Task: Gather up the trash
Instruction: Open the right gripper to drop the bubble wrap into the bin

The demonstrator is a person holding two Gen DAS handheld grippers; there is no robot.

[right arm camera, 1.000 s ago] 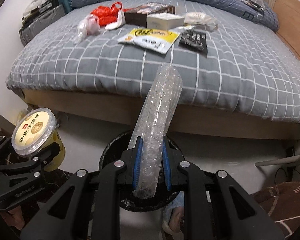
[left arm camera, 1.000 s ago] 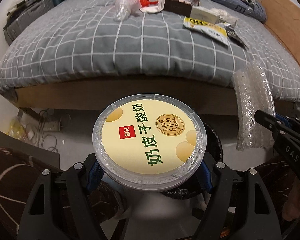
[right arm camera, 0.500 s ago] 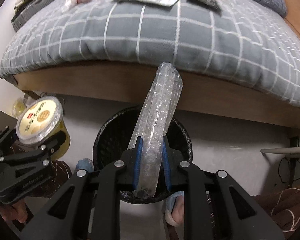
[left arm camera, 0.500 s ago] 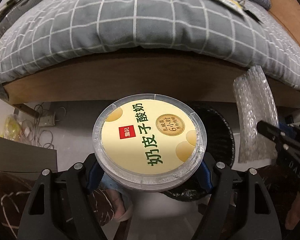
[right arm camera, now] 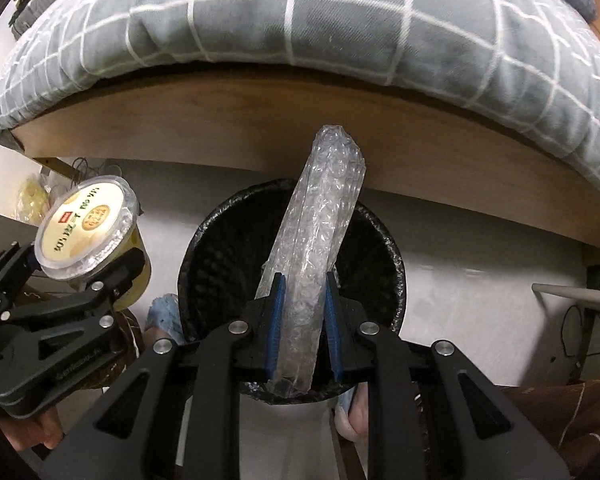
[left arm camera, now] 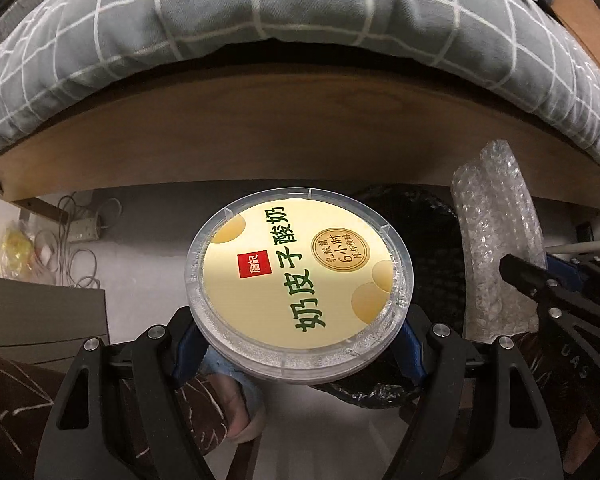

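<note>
- The pale floor [right arm camera: 480, 280] runs under the bed and carries most of what is here.
- A black bin [right arm camera: 388, 248] with a dark liner stands on the floor, just in front of the bed's wooden side board [left arm camera: 300, 132].
- The bed frame rests on the floor, and a grey quilt [right arm camera: 300, 12] with a white grid lies on top, bulging over the board's edge.
- Under the bed's left corner a white power strip [left arm camera: 85, 229] lies on the floor among loose grey cables [left arm camera: 70, 256].
- Beside them sits a crumpled yellow bag [left arm camera: 14, 246].
- A person's feet in light blue slippers [right arm camera: 162, 312] stand on the floor next to the bin.
</note>
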